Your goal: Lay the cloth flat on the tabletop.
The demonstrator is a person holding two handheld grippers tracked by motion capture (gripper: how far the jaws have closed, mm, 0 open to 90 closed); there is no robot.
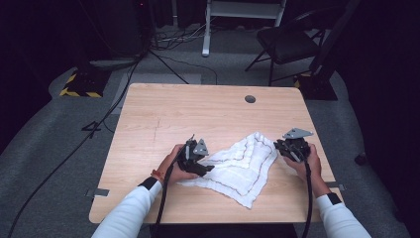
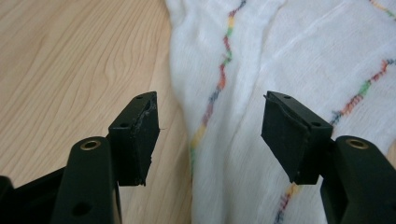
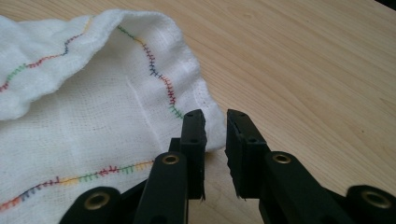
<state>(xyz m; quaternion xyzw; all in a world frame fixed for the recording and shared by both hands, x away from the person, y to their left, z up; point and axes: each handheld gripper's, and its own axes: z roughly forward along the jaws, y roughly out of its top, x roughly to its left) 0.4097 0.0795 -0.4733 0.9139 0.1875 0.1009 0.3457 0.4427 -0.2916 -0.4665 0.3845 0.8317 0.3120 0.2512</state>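
A white woven cloth with wavy multicoloured stitching (image 1: 242, 166) lies rumpled at the light wooden table (image 1: 198, 114)'s five o'clock. The left gripper (image 2: 210, 135) gapes wide over its nine-o'clock edge; the right gripper (image 3: 215, 140), nearly closed but empty, nears the two-o'clock corner. This looks like the grasping step: next, each should pinch an edge.

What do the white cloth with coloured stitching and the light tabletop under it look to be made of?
White cloth with coloured stitching: looks like soft, matte woven cotton gauze; an open weave grid shows, and it lies in limp folds. Light tabletop: wood-grain surface, smooth with a slight sheen; probably laminate rather than solid wood, though the look leaves that open.
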